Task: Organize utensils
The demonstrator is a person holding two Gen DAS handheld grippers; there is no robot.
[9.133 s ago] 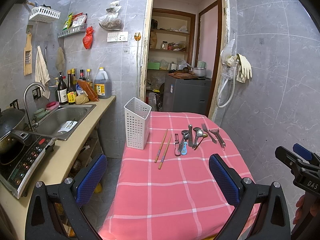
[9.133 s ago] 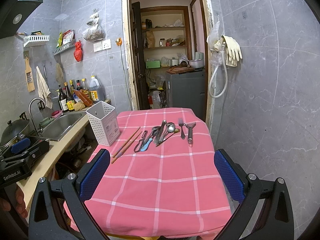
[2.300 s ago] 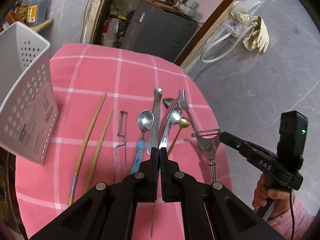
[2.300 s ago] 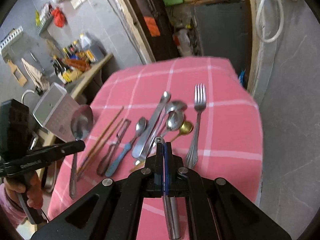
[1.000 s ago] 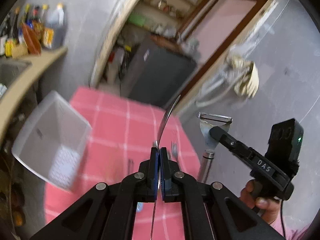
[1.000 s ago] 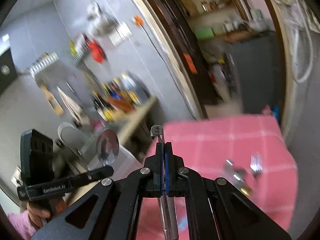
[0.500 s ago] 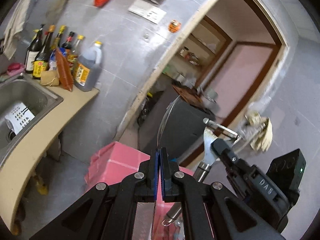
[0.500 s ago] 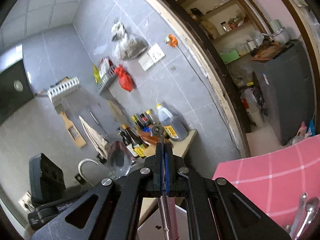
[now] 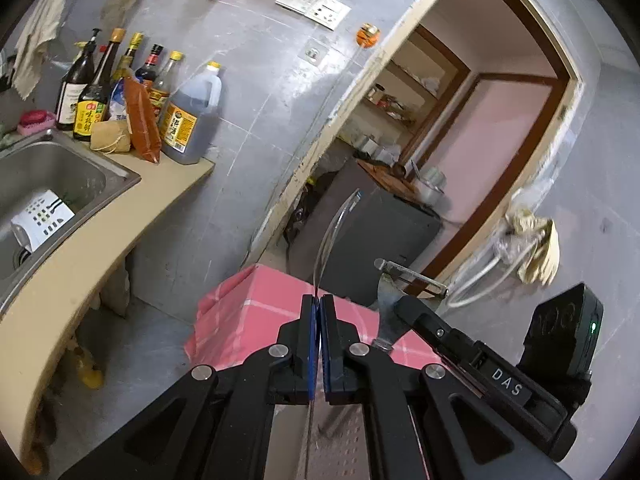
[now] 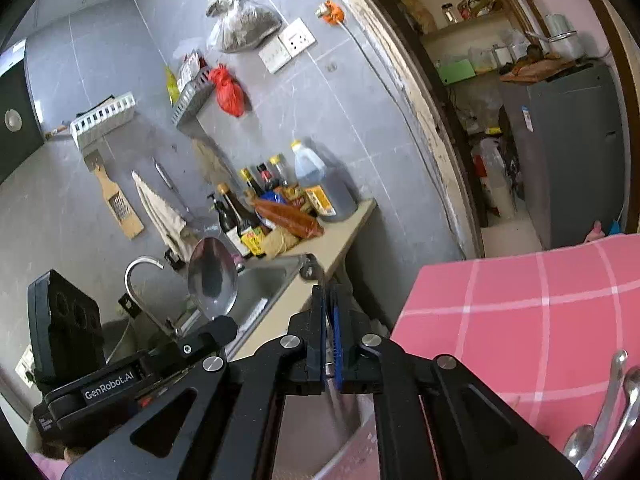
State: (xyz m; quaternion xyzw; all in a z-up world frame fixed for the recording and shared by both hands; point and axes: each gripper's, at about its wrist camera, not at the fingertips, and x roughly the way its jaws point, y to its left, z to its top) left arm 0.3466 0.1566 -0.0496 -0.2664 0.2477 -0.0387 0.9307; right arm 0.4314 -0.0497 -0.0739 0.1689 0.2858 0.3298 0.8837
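Two tools are raised above the pink checked bench (image 10: 520, 320) (its far corner shows in the left wrist view), each clamped on a utensil. The left tool (image 9: 319, 344) grips a spoon (image 10: 212, 278) by its handle, bowl upward, and the right tool (image 10: 329, 340) grips a peeler (image 9: 404, 280) with its blade upward. More spoons (image 10: 600, 420) lie on the bench at the lower right.

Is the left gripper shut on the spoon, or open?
Shut. In the left wrist view the left gripper has its blue pads pressed on the spoon; the right wrist view shows the bowl above it.
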